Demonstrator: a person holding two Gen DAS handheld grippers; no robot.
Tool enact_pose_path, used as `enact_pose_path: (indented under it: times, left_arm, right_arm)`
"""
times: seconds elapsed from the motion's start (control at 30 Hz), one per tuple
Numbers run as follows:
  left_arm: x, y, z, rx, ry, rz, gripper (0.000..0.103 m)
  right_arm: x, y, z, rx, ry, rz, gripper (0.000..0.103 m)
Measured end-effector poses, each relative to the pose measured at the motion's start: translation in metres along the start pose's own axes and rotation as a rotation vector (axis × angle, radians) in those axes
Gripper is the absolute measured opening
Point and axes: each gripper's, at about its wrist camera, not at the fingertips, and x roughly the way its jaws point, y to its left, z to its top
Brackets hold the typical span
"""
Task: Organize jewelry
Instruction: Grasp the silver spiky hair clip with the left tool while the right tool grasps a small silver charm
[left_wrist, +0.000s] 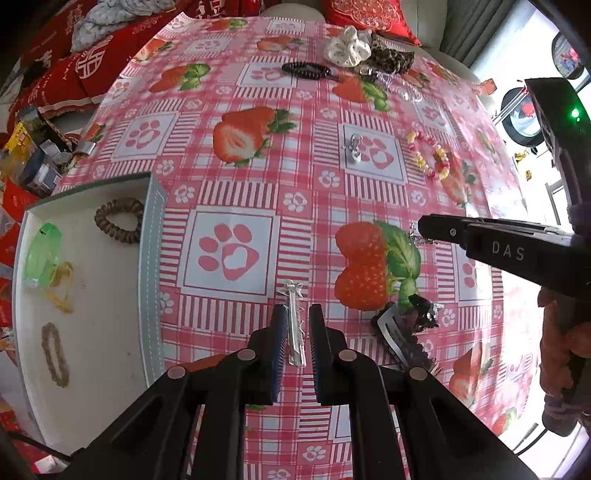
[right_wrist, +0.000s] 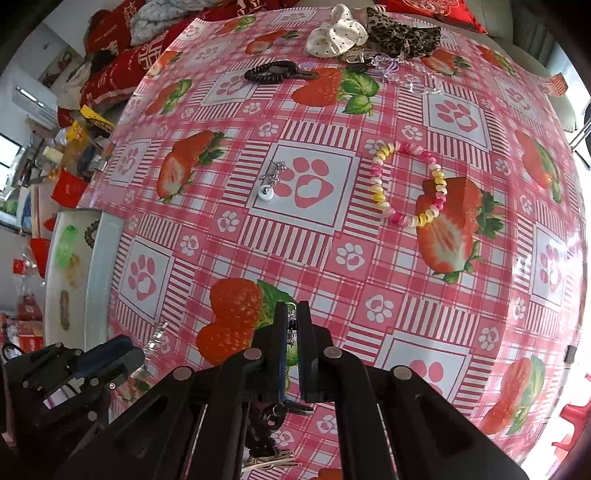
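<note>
Sitting at the counter's (left_wrist: 258, 177) left edge, a white tray (left_wrist: 153, 258) holds four things: one brown spiral hair tie (left_wrist: 119, 220), one green translucent clip (left_wrist: 41, 254), one yellowish clear piece (left_wrist: 62, 288) and one tan oval band (left_wrist: 55, 354).

On the patterned cloth lie one pink-and-yellow spiral bracelet (right_wrist: 410, 184), one small silver charm with a white bead (right_wrist: 269, 181), one dark spiral tie (right_wrist: 273, 72), one white scrunchie (right_wrist: 336, 37) and one leopard-print scrunchie (right_wrist: 402, 35) at the far edge, with some clear pieces beside them.

The left hand-held gripper (left_wrist: 295, 332) is nearly shut, its jaws narrowly apart around a clear slim hair clip (left_wrist: 294, 325); whether the pads press it cannot be told. The right hand-held gripper (right_wrist: 291, 325) is closed on a small silvery, dark-beaded piece (right_wrist: 291, 326), near the counter's near edge.

Only the left wrist view shows a dark clip with a silver plate (left_wrist: 402, 332) on the cloth, and fingers (left_wrist: 557, 332) on the right tool's handle.
</note>
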Motion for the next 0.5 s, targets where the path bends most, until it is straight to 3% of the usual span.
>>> enact_pose_path:
  times: [0.5]
  left_arm:
    - [-0.008, 0.009, 0.000, 0.008, -0.016, 0.032, 0.019]
  right_arm:
    - [-0.015, 0.015, 0.004, -0.012, -0.007, 0.009, 0.005]
